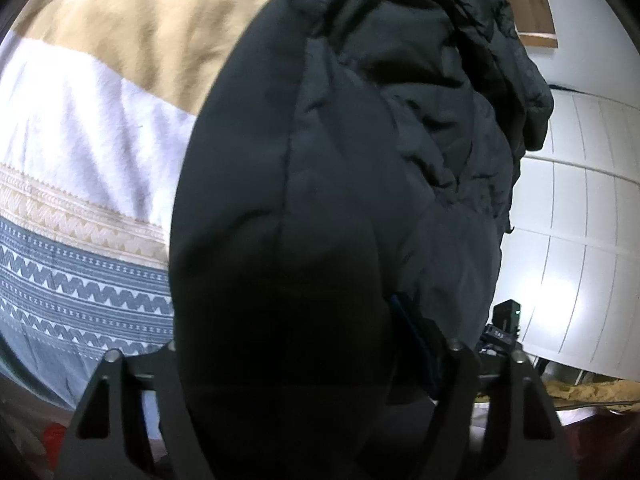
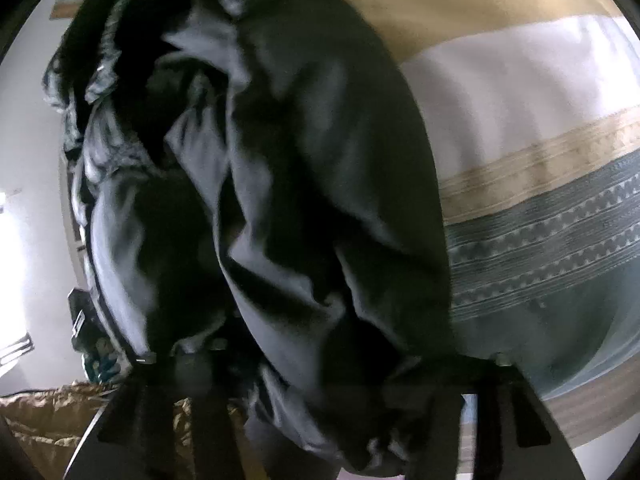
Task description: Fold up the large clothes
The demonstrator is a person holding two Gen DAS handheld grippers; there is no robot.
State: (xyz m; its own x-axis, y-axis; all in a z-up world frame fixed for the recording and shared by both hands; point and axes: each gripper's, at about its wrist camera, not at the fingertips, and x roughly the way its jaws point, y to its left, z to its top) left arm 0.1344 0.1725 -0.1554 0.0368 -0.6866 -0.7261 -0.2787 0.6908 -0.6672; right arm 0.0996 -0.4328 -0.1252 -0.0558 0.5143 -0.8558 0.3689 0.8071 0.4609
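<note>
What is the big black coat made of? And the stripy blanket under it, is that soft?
The black coat looks like thin, smooth nylon-type shell over puffy filling: it has a faint sheen, fine crinkles and stitched, padded panels. The stripy blanket looks like soft woven or brushed cloth, probably cotton or fleece: matte, with zigzag bands in tan, white and grey-blue. Softness is a guess, since blur hides the weave.

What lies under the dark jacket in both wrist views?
Under the dark jacket lies a bedspread banded tan, white and patterned grey, also seen in the right view. The part directly beneath the jacket is covered.
</note>
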